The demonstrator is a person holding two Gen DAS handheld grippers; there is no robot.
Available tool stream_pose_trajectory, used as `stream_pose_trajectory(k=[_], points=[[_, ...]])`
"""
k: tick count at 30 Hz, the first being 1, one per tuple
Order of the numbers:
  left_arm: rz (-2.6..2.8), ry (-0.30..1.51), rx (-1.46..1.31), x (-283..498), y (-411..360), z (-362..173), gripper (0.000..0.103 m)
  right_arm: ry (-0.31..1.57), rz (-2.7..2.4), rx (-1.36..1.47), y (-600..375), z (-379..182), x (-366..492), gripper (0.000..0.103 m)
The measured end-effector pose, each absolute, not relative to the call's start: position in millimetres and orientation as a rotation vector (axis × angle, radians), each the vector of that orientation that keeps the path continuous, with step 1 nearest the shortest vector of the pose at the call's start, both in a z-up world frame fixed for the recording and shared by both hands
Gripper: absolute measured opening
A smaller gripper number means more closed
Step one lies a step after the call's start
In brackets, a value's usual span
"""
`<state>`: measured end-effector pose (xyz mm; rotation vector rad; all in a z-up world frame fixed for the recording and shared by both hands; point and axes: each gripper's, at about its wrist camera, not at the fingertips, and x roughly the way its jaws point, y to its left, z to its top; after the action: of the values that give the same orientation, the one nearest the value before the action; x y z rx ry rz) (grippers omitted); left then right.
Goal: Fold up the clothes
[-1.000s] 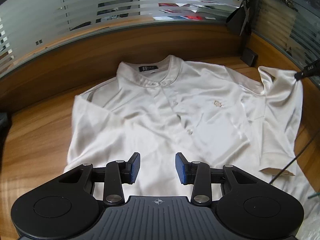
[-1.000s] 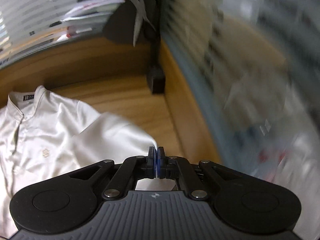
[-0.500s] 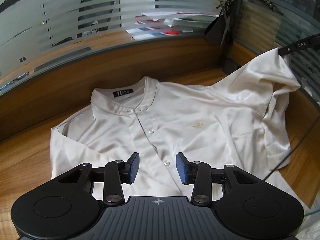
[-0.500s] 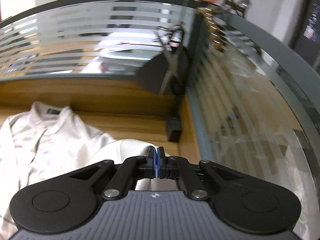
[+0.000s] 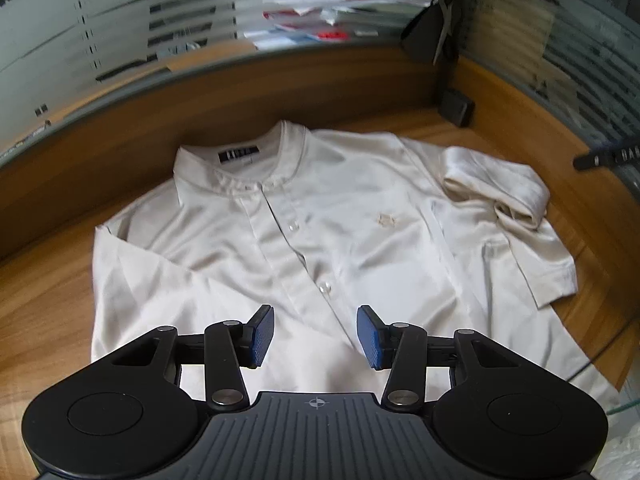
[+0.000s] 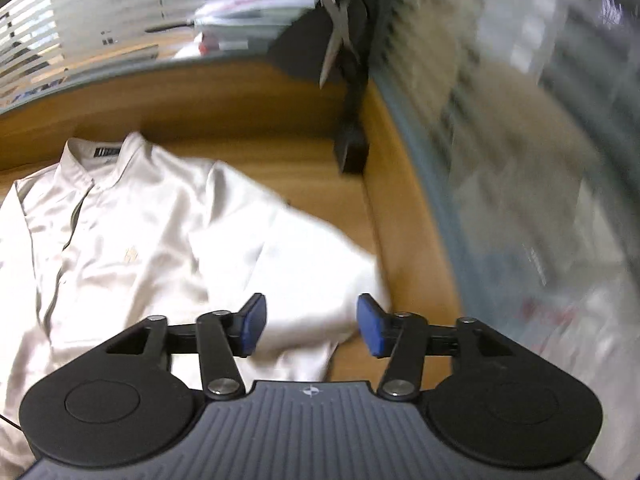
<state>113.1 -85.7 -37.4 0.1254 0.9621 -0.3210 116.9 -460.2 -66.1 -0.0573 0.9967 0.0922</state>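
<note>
A cream short-sleeved shirt (image 5: 328,240) lies face up on the wooden desk (image 5: 52,280), collar toward the back wall. Its right-hand sleeve (image 5: 500,188) lies rumpled and folded inward on the shoulder. My left gripper (image 5: 316,340) hovers open above the button placket near the shirt's lower middle, holding nothing. In the right wrist view the same shirt (image 6: 132,240) spreads to the left and the dropped sleeve (image 6: 316,264) lies under my right gripper (image 6: 310,326), which is open and empty. The tip of the right gripper (image 5: 604,154) shows at the far right of the left wrist view.
A wooden back panel (image 5: 240,96) and side panel (image 6: 404,216) with frosted glass above them close off the desk corner. A small black box (image 5: 456,106) sits in that corner, and scissors (image 6: 340,12) hang above it. A thin cable (image 5: 600,354) runs off the desk's right edge.
My right gripper lifted the sleeve, carried it inward, then opened and let it drop; the sleeve now lies crumpled on the shoulder. The left gripper stayed open above the shirt's middle.
</note>
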Motion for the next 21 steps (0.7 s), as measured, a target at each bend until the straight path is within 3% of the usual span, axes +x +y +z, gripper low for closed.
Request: stream_pose_trajectory(k=[14,20,21], points=[[-0.325,0.991,0.166,113,-89,-36,0.05,1.129,-0.021,0.164,-472,-164,72,0.059],[-0.323,1.003,0.175,110,-93,-37,0.05,1.137,-0.003,0.185,-476,-172,71,0.023],[-0.325,1.004,0.179,109,-94,-38,0.05,1.137,-0.007,0.175,-477,-170,71,0.006]])
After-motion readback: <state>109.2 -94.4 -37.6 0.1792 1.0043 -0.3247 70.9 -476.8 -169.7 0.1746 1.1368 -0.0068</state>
